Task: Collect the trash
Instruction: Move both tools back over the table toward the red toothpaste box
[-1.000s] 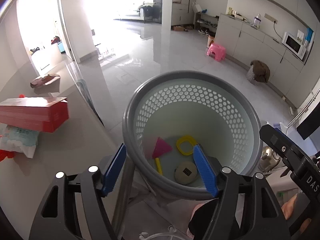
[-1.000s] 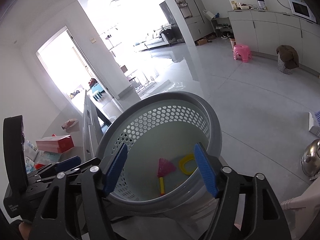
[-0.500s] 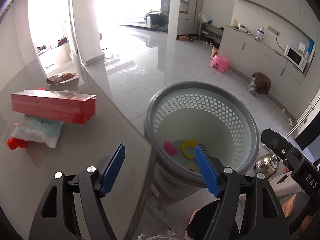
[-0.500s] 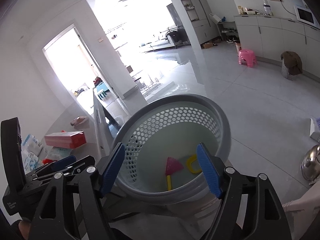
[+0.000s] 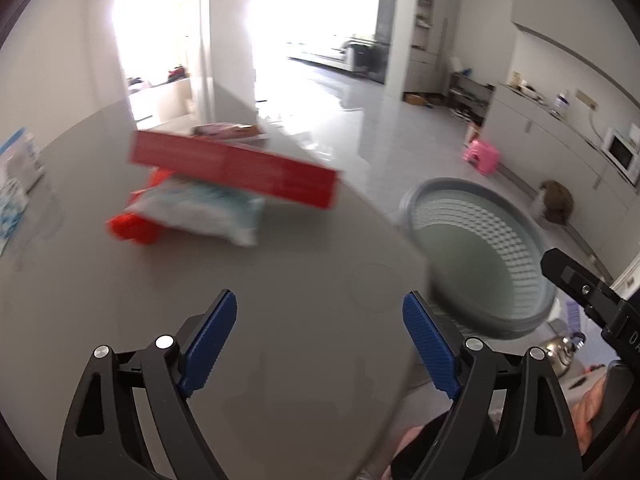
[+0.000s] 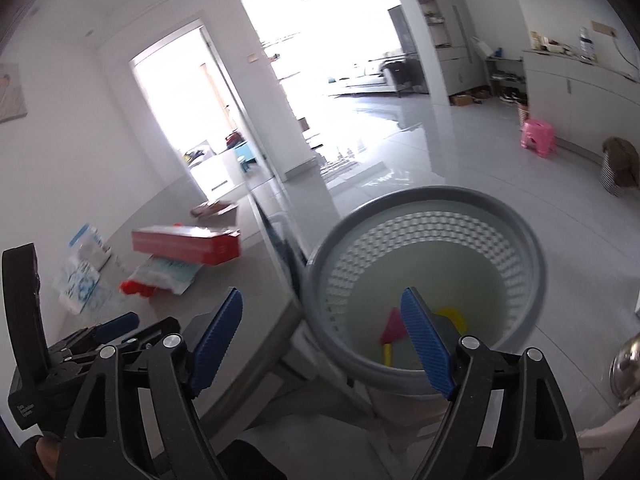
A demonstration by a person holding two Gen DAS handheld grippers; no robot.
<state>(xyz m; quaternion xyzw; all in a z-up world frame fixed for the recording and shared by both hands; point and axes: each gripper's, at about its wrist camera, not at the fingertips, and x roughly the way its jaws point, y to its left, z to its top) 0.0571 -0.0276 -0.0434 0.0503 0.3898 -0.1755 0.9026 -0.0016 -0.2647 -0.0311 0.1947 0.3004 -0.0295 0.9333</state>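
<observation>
A grey perforated trash basket [image 5: 476,256] stands on the floor beside the grey table [image 5: 280,320]; it also shows in the right wrist view [image 6: 424,280], holding a pink piece [image 6: 390,330] and a yellow ring [image 6: 454,316]. On the table lie a red box [image 5: 236,168] [image 6: 186,244] on a white-and-teal packet [image 5: 200,212] and a small red item [image 5: 132,228]. My left gripper [image 5: 320,340] is open and empty above the table's near side. My right gripper [image 6: 322,334] is open and empty above the table edge and the basket rim.
A blue-and-white packet [image 5: 16,176] lies at the table's far left; it also shows in the right wrist view [image 6: 82,268]. A dark flat item [image 6: 214,209] sits at the table's far end. A pink stool [image 5: 480,156] and a metal kettle [image 5: 560,352] are on the floor.
My left gripper has swung left from over the basket to over the table, bringing the red box and packets into the middle of its view. My right gripper has shifted left too.
</observation>
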